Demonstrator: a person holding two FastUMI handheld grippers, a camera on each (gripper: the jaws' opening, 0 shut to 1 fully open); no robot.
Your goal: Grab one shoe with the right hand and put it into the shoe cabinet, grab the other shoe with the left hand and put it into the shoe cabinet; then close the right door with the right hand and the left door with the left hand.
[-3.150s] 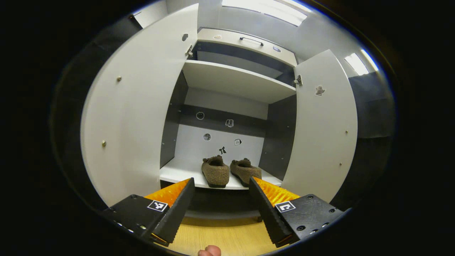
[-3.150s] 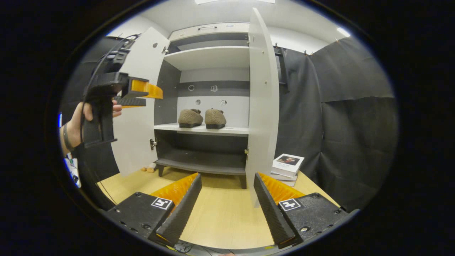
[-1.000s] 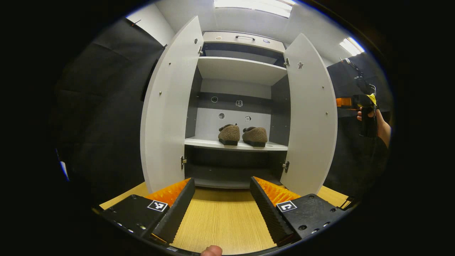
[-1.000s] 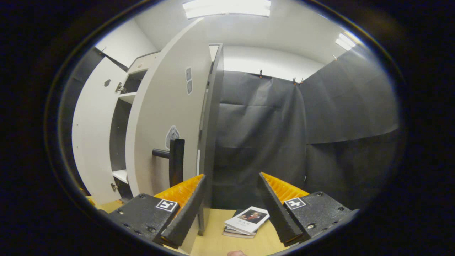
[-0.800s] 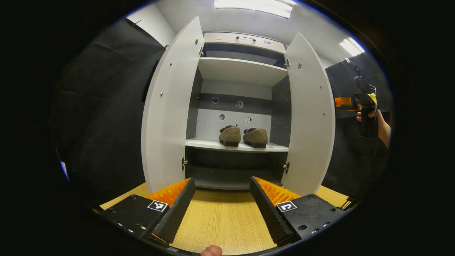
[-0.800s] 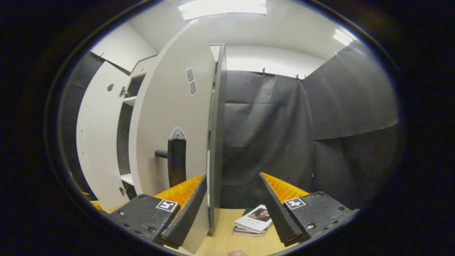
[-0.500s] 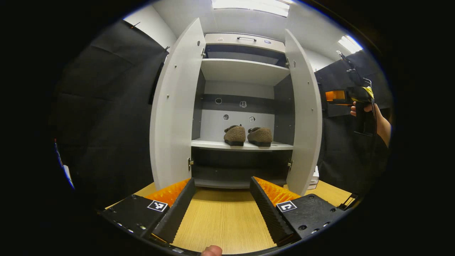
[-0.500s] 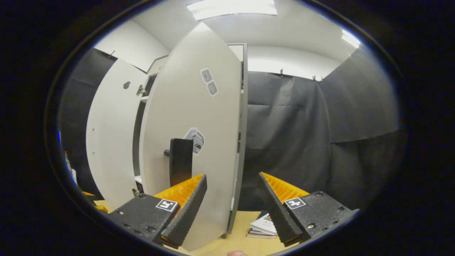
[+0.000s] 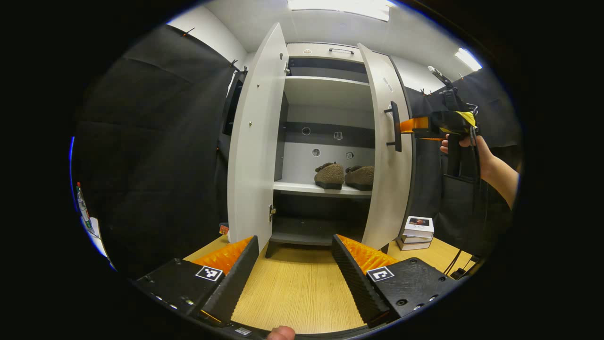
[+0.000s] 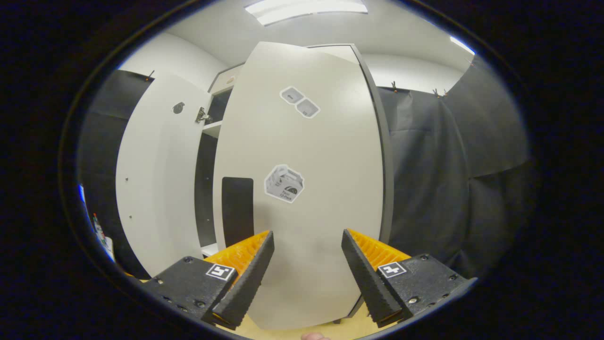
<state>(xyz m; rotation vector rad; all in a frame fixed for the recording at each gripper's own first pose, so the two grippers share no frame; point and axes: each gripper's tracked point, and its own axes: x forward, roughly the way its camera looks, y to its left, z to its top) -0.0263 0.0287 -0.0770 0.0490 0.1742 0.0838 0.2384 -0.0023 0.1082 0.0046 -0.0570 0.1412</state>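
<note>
Two brown fuzzy shoes (image 9: 343, 175) sit side by side on the middle shelf (image 9: 321, 189) of the white shoe cabinet. In the left gripper view the left door (image 9: 254, 141) stands wide open and the right door (image 9: 388, 160), with a black handle (image 9: 394, 126), is swung partly inward. My right gripper (image 9: 409, 125), held by a hand, is against that door's outer face by the handle. In the right gripper view my right gripper (image 10: 304, 264) is open, its fingertips up against the door face (image 10: 306, 189). My left gripper (image 9: 295, 267) is open above the wooden floor, well back from the cabinet.
A stack of books (image 9: 416, 231) lies on the wooden floor (image 9: 297, 288) to the right of the cabinet. Black cloth walls (image 9: 155, 141) stand on both sides. A small orange thing (image 9: 223, 229) lies by the left door's foot.
The right door has swung inward from wide open to partly closed, with my right gripper following its outer face. My left gripper has drawn back and drifted left.
</note>
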